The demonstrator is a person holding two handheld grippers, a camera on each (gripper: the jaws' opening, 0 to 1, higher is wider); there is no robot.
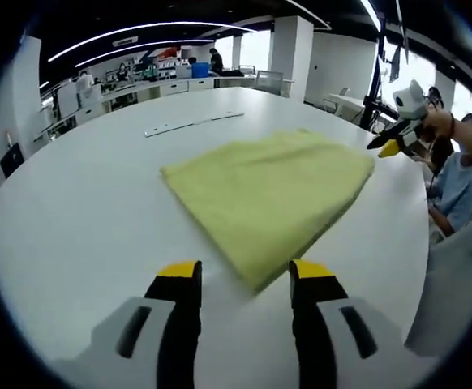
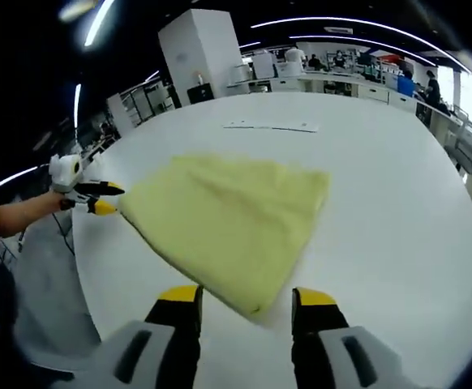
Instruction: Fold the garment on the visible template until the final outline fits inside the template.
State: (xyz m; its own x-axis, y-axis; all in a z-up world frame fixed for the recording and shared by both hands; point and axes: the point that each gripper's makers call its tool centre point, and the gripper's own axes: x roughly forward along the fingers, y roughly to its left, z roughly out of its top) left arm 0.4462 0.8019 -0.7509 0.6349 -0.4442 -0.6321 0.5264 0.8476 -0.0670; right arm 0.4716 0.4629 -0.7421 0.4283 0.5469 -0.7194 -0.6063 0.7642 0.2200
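Both grippers (image 1: 245,275) (image 2: 246,298) released by yellow garment (image 1: 272,190); thin strip (image 1: 194,123) beyond.

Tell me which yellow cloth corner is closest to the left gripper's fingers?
The pointed corner just ahead of the fingers; the other corners lie farther across the table.
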